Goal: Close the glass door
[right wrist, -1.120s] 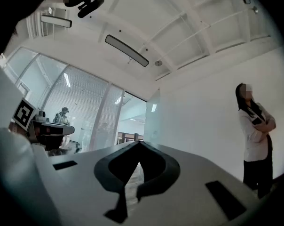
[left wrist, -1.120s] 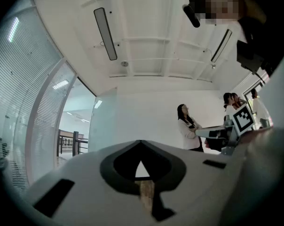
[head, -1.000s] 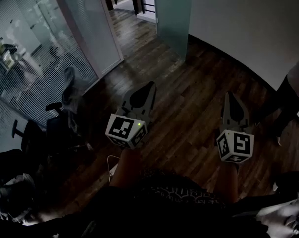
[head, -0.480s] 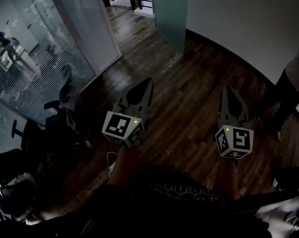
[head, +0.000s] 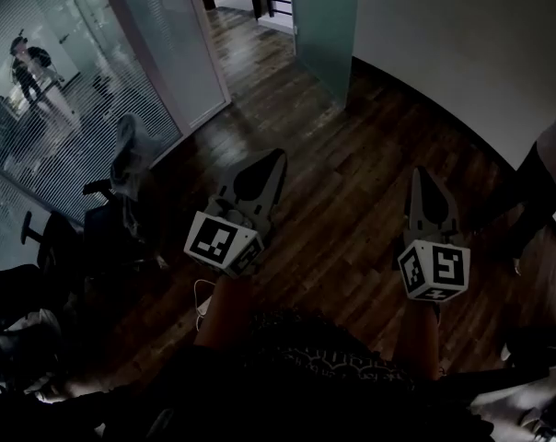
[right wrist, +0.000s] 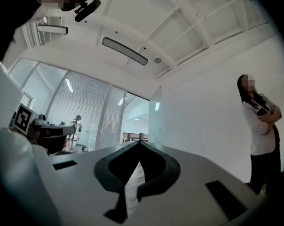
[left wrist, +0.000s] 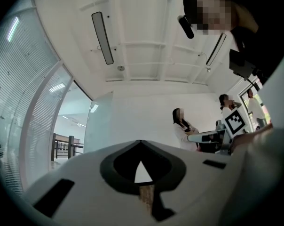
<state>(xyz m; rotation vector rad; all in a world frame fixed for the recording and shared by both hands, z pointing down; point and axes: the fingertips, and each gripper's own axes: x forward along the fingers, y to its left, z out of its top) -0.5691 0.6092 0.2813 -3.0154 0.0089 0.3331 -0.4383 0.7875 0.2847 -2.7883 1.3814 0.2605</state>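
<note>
Nearest the camera in the head view it's just the person's dark top and two forearms. Each hand holds a gripper out over the floor, both aimed up the frame. The left gripper (head: 278, 159) has its jaws pressed together at the tip with nothing in them. The right gripper (head: 422, 178) is the same, pinched closed and empty.

Under them is a dark wood plank floor (head: 352, 201), kinda glossy. Off to the left an office chair (head: 126, 187) sits near a glass partition (head: 94, 109) with fine horizontal stripes, and a person (head: 25, 58) is on the far side of it. On the right a white wall (head: 462, 53) runs along the floor edge, with another person (right wrist: 259, 126) standing by it, arms folded.

The glass door (head: 322, 26) is way up at the top. It's a frosted panel standing open at the end of that wall, well apart from both grippers. Left of it is the open doorway, with a dark railing (left wrist: 62, 149) beyond.

Hard bits: the door's top is cut off in the head view, and I can't make out a handle on it. The person on the right is only a leg at the frame edge there. The dark stuff in the bottom-left corner is too murky to name.
</note>
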